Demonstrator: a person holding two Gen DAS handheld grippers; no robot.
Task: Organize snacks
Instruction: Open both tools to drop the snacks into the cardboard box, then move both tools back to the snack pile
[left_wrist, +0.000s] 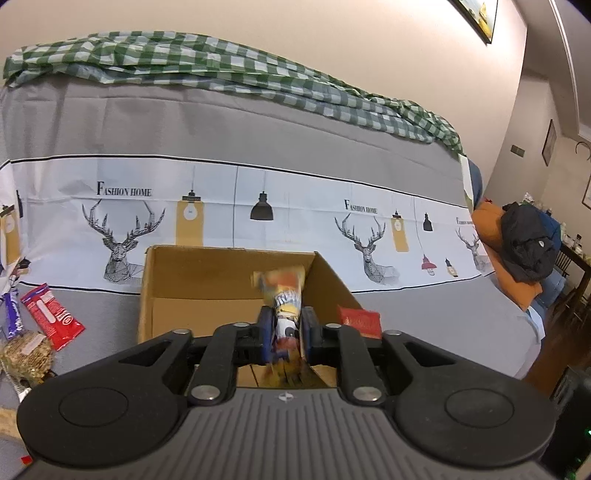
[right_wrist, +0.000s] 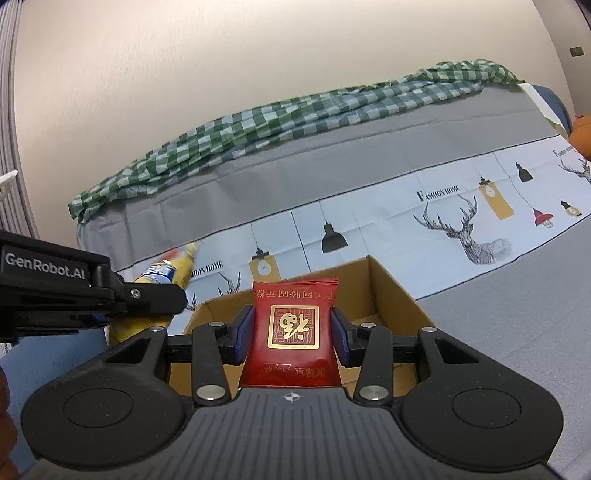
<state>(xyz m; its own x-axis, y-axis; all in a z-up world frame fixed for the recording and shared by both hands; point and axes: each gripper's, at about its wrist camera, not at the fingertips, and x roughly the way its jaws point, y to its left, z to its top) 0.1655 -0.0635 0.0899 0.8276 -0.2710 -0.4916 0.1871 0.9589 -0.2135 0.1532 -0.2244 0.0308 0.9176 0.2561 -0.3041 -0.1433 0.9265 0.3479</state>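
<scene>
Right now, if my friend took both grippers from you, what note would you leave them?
Left gripper: yellow packet is between its fingers, over the box. The packet is blurred, so I can't tell if it is gripped.
Right gripper: fingers shut on the red packet, upright over the box.
Done: no snack seen lying in the box.
Left: probably drop both in, then fetch the loose snacks lying left of the box.

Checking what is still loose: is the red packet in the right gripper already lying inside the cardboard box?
No, the red packet stands upright between the right gripper's jaws, above the cardboard box.
</scene>
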